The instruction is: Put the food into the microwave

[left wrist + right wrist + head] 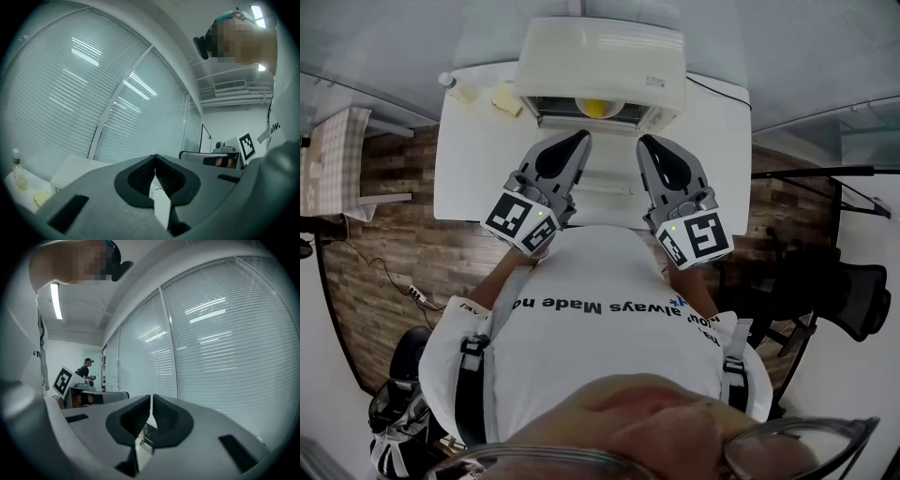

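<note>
While the left gripper (580, 138) and right gripper (644, 142) are clenched empty, the yellow food (595, 107) lies straight ahead inside the microwave (600, 56), nearer the left.

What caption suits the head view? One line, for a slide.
Both shut and empty, the left gripper and right gripper hover before the microwave on the table, yellow item at its opening.

My left gripper (584, 136) and right gripper (643, 141) are matt grey plastic; their inner pads (140, 177) are black and ribbed. The table (469, 178) is smooth matt white. The microwave (600, 56) shell may be painted metal. The floor (384, 234) is grained wood planks. My shirt (600, 347) is white cloth.
</note>
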